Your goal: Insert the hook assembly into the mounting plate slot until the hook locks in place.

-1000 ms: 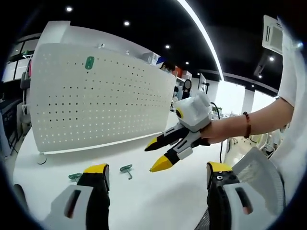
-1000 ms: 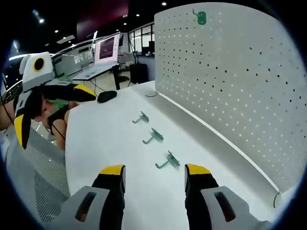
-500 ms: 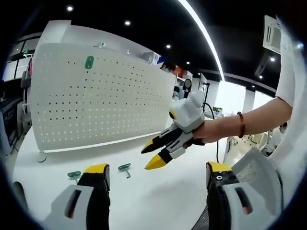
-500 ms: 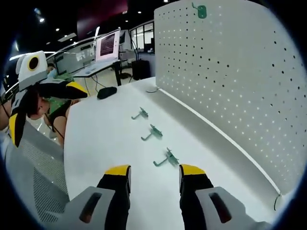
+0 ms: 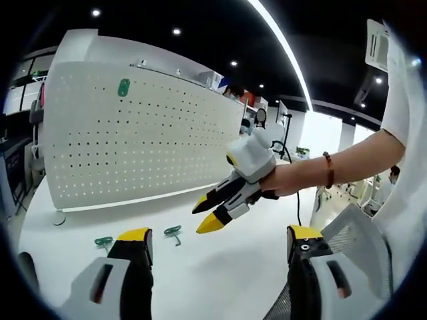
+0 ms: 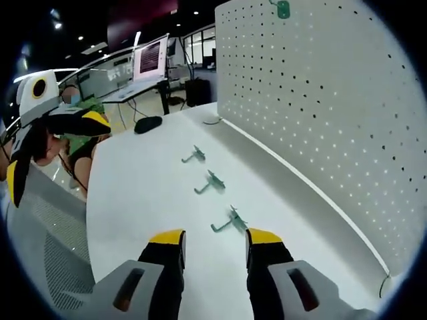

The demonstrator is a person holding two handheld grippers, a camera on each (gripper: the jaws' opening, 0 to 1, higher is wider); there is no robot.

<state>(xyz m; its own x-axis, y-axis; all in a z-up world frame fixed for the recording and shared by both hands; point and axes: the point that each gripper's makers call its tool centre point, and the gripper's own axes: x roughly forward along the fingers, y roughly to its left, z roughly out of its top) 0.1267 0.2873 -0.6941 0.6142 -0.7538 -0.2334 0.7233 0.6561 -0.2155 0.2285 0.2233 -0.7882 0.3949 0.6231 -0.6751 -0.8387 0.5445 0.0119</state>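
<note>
Right gripper hangs low over the white desk, jaws spread apart with nothing between them. The nearest green hook lies flat on the desk just past the jaw tips, close to the desk's pegboard edge. Two more sit beyond it in a row along that edge: a middle hook, then the far hook. The white pegboard stands upright along that edge, one mounted hook up near its top. Left gripper is wide open too, holding nothing.
</note>
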